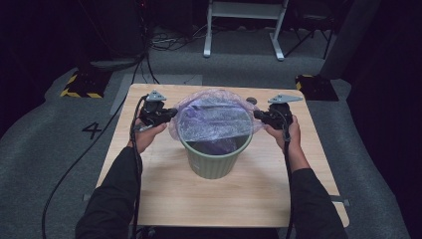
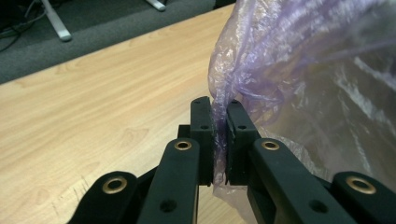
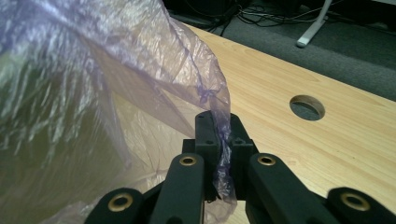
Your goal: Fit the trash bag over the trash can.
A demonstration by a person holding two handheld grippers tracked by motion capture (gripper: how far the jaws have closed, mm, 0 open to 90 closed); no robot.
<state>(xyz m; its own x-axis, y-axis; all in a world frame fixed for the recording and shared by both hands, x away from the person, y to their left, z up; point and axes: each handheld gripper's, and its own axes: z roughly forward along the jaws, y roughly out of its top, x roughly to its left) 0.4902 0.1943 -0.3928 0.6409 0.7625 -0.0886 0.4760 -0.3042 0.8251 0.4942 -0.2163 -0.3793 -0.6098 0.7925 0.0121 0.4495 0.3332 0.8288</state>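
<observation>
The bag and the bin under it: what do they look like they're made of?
Bag: thin translucent purple plastic film, glossy and crinkled; the table shows through it, and it bunches between the shut jaws of the left gripper and right gripper. Bin: probably moulded plastic, matte olive green, with ribbed sides and a rolled rim.

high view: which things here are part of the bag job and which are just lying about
In the job: purple plastic bag; green bin; left gripper and right gripper, each pinching the bag's edge.

Lying about: white frame legs; floor cables; yellow-black striped blocks.
</observation>
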